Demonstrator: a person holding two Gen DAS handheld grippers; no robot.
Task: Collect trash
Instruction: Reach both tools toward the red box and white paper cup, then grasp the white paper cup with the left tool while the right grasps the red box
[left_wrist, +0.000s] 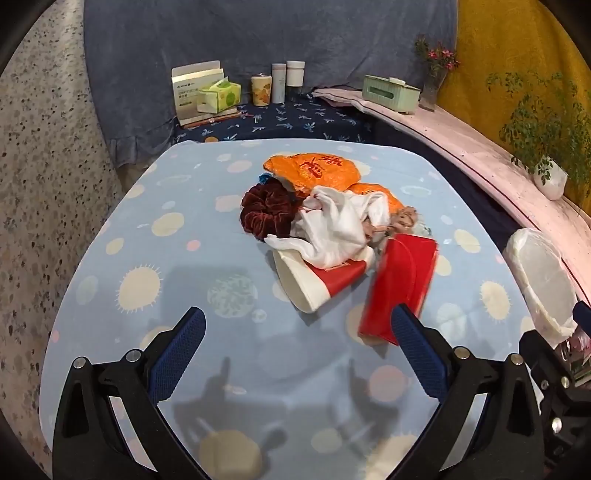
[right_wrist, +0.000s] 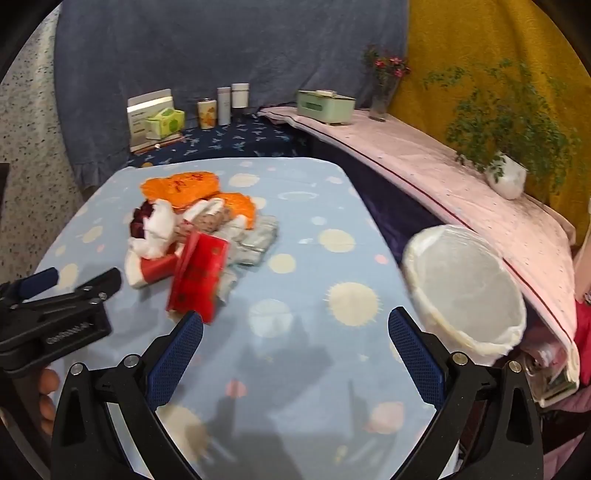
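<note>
A trash pile lies mid-table: an orange plastic bag (left_wrist: 314, 170), a dark red scrunchie (left_wrist: 266, 211), crumpled white tissue (left_wrist: 334, 225), a red-and-white paper cup (left_wrist: 314, 282) on its side and a red carton (left_wrist: 397, 286). The pile also shows in the right wrist view, with the red carton (right_wrist: 197, 275) nearest. My left gripper (left_wrist: 297, 345) is open and empty, short of the pile. My right gripper (right_wrist: 295, 345) is open and empty over bare cloth. The lined white bin (right_wrist: 465, 288) stands at the table's right edge.
The table has a light blue dotted cloth (left_wrist: 147, 258). At the back stand a tissue pack (left_wrist: 218, 96), jars (left_wrist: 295, 74) and a green box (left_wrist: 391, 92). A pink-covered ledge (right_wrist: 443, 173) with a potted plant (right_wrist: 506, 177) runs along the right.
</note>
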